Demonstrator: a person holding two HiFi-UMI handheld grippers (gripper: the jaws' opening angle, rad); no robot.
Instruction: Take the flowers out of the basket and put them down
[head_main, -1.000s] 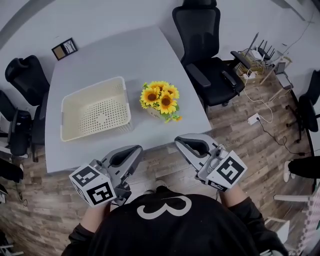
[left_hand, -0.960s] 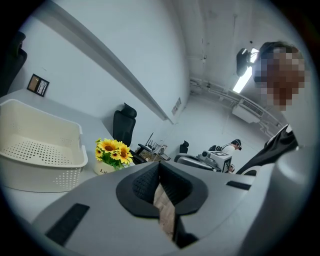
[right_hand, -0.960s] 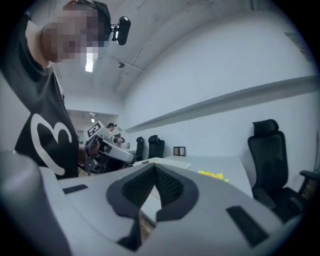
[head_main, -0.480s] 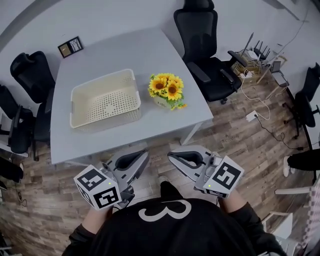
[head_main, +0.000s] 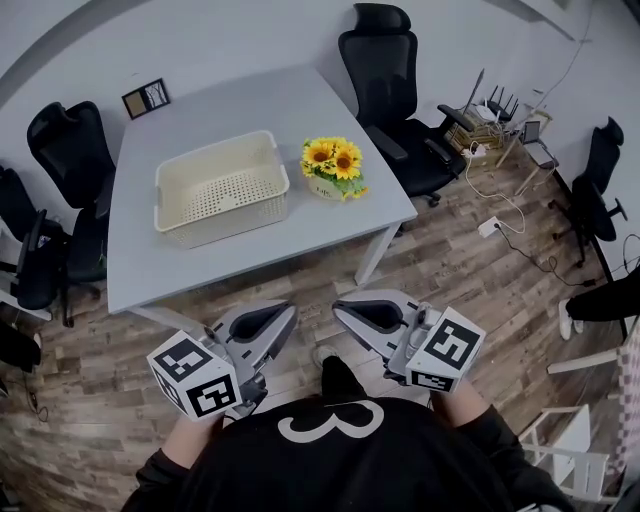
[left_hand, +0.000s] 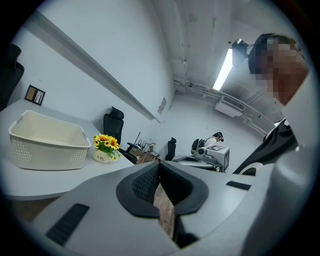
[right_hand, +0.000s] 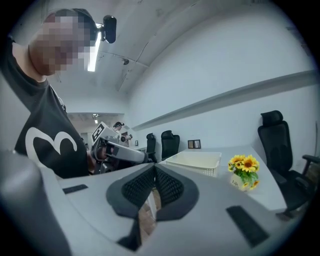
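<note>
Both left gripper (head_main: 262, 318) and right gripper (head_main: 360, 312) backed off, jaws closed on nothing — flowers (head_main: 335, 165) already out.
Table (head_main: 250, 105) has slid toward 12 o'clock since a second ago; flowers stand on it at 3 o'clock of the empty basket (head_main: 225, 208) — task looks done.

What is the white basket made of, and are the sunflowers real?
The basket looks like matte cream plastic: molded rim, rows of small holes in walls and floor. The sunflowers are probably fake, fabric or plastic, since the petals look even; I can't be sure. Their small white pot may be ceramic.
</note>
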